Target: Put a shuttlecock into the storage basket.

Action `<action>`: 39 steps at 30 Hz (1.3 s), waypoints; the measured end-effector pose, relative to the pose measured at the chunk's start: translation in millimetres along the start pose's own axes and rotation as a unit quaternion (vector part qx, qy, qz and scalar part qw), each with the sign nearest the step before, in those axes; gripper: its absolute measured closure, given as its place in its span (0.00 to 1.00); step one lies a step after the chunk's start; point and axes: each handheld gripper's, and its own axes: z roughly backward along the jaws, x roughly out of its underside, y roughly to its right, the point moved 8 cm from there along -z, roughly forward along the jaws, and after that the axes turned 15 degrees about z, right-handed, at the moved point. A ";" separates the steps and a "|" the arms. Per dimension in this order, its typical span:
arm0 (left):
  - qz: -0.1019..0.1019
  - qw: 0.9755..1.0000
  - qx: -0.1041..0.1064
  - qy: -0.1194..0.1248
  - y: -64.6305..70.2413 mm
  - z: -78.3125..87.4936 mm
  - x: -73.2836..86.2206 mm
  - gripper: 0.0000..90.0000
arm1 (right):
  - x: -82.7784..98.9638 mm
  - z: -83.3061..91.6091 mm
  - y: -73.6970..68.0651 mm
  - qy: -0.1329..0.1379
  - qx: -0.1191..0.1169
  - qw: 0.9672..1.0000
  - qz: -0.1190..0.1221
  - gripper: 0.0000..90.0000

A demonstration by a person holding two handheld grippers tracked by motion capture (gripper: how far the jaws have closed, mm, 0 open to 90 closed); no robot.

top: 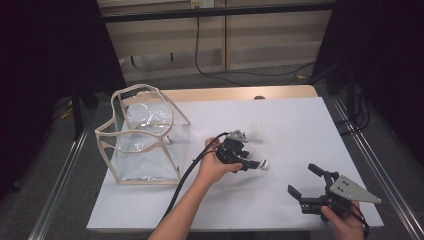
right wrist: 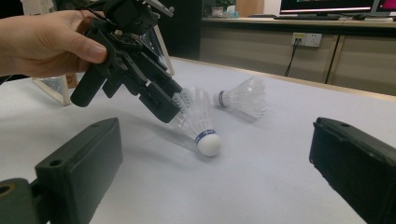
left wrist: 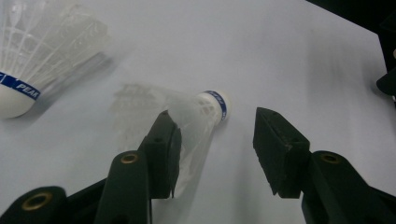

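Shuttlecock, white feathered skirt, cork nose with blue band; lies on its side mid-worktop in the high view, just right of the left claw. Second shuttlecock rests a little beyond. Clear bag with cream binding stands open at the left. Right claw hovers well apart near the front edge, jaws spread, nothing between them. White worktop on a wooden base; grey floor, cables, dark curtains at both sides.

Left gripper view: shuttlecock lies between half-closed jaws; one pad touches the skirt, the other stands clear of it, so no grip yet.

Right gripper view: left claw angles down onto the skirt of the shuttlecock, nose on the worktop. Cabinets and a monitor line the far wall.

Handling, as judged: very light, feathers brittle and springy, easily crushed; safer hold near the cork end.
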 end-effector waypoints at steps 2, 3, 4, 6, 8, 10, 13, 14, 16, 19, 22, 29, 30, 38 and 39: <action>0.001 1.000 0.004 -0.001 1.8 -1.6 0.6 0.59 | -0.1 0.0 -0.1 0.000 0.000 1.000 -0.001 0.03; 0.000 1.000 0.005 -0.001 2.4 -2.4 0.7 0.59 | 0.1 0.1 0.1 0.000 0.000 1.000 0.000 0.03; 0.001 1.000 0.009 -0.001 3.5 -3.4 0.9 0.60 | -0.1 0.0 0.0 0.000 0.000 1.000 -0.001 0.03; 0.008 1.000 0.014 -0.003 4.2 -5.4 1.8 0.64 | 0.0 0.1 0.1 0.000 0.000 1.000 0.000 0.03; 0.010 1.000 0.011 -0.002 3.3 -6.9 2.2 0.64 | -0.1 0.0 0.0 0.000 0.000 1.000 -0.001 0.03; 0.018 1.000 0.010 0.000 2.2 -8.9 2.5 0.65 | 0.0 0.0 0.0 0.000 0.000 1.000 -0.001 0.03; 0.024 1.000 0.003 0.003 -0.7 -11.4 3.8 0.67 | -0.1 0.0 0.0 0.001 0.000 1.000 -0.001 0.03; 0.027 1.000 0.001 0.004 -1.7 -12.2 4.2 0.68 | 0.1 0.1 0.2 0.000 0.000 1.000 0.000 0.03; 0.035 0.999 0.001 0.007 -3.4 -13.9 5.3 0.70 | 0.1 0.1 0.1 0.000 0.000 1.000 0.000 0.03; 0.043 0.999 0.001 0.011 -4.2 -16.2 6.8 0.75 | -0.1 0.1 0.0 0.001 0.000 1.000 -0.001 0.03; 0.043 0.999 0.004 0.011 -2.9 -18.1 7.6 0.79 | -0.2 0.2 -0.1 0.001 0.000 1.000 -0.001 0.03; 0.050 0.999 0.013 0.014 1.0 -20.0 7.7 0.95 | -0.2 0.3 -0.2 0.001 0.000 1.000 -0.001 0.03; 0.051 0.998 0.016 0.016 2.3 -20.6 7.6 0.96 | -0.3 0.3 -0.1 0.001 0.000 1.000 0.000 0.03; 0.037 0.999 0.012 0.010 4.5 -15.1 8.5 0.97 | -0.5 1.2 0.5 0.001 0.002 1.000 -0.001 0.03; 0.037 0.999 0.010 0.010 4.2 -13.8 8.2 0.97 | -0.5 1.3 0.6 0.002 0.002 1.000 -0.003 0.03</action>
